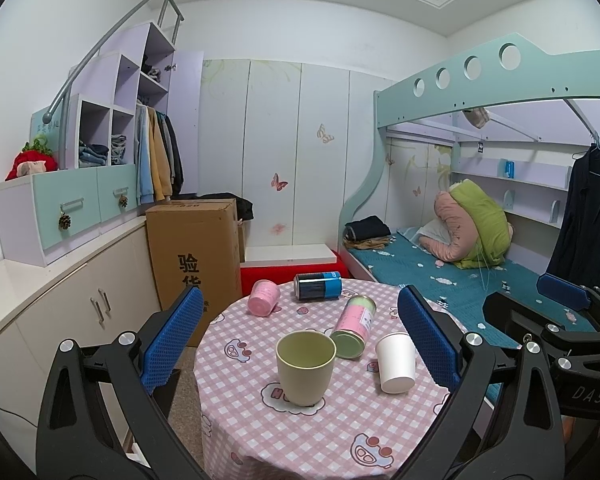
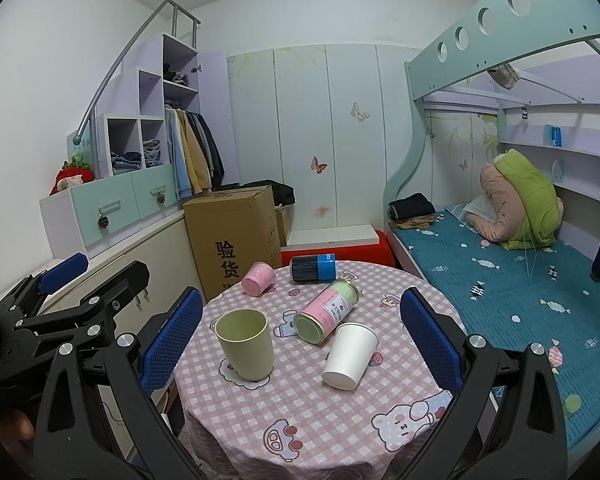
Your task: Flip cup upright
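Note:
A pale green cup (image 1: 305, 368) stands upright, mouth up, on the round table with the pink checked cloth (image 1: 300, 440); it shows left of centre in the right wrist view (image 2: 245, 344). A white paper cup (image 1: 396, 362) (image 2: 350, 355) also stands mouth up, tilted in the fisheye. My left gripper (image 1: 300, 340) is open and empty, its blue pads wide apart in front of the table. My right gripper (image 2: 302, 340) is open and empty too, held above the table's near edge; it also shows at the right of the left wrist view (image 1: 572, 320).
A pink-and-green tin (image 1: 354, 326) lies on its side mid-table, a blue-and-black can (image 1: 318, 286) and a small pink cup (image 1: 263, 298) lie at the far edge. A cardboard box (image 1: 194, 256) stands left of the table, a bunk bed (image 1: 480, 272) right.

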A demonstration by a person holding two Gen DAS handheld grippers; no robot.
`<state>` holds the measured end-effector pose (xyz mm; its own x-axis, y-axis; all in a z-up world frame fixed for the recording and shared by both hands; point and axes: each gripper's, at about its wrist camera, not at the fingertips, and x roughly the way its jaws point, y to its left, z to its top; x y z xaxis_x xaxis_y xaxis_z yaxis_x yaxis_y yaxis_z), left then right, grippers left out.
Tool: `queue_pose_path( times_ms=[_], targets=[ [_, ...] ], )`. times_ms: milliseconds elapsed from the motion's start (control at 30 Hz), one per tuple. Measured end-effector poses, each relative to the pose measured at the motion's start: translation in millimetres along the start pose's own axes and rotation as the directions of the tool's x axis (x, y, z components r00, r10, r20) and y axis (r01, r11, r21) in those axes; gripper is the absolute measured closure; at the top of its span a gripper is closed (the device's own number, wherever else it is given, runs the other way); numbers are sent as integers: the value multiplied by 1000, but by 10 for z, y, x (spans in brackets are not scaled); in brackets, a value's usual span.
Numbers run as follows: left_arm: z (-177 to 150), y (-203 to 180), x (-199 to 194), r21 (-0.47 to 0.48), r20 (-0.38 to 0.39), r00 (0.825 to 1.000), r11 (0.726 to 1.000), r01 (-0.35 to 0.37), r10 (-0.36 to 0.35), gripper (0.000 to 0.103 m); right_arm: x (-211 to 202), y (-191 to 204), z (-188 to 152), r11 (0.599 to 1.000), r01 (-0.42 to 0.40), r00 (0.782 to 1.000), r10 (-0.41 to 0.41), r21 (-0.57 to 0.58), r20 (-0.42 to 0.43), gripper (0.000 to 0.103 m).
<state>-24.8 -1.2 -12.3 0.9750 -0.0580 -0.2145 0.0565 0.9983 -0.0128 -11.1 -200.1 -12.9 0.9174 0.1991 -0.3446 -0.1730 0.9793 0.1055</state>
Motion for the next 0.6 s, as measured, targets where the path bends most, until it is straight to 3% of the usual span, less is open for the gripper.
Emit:
queue_pose_path(
  times_ms=[600],
  targets=[
    [-21,10,20,16,18,1000,1000,-21,20,5,18,0,-8,1000,-2,1000,2,4,-5,8]
  ],
)
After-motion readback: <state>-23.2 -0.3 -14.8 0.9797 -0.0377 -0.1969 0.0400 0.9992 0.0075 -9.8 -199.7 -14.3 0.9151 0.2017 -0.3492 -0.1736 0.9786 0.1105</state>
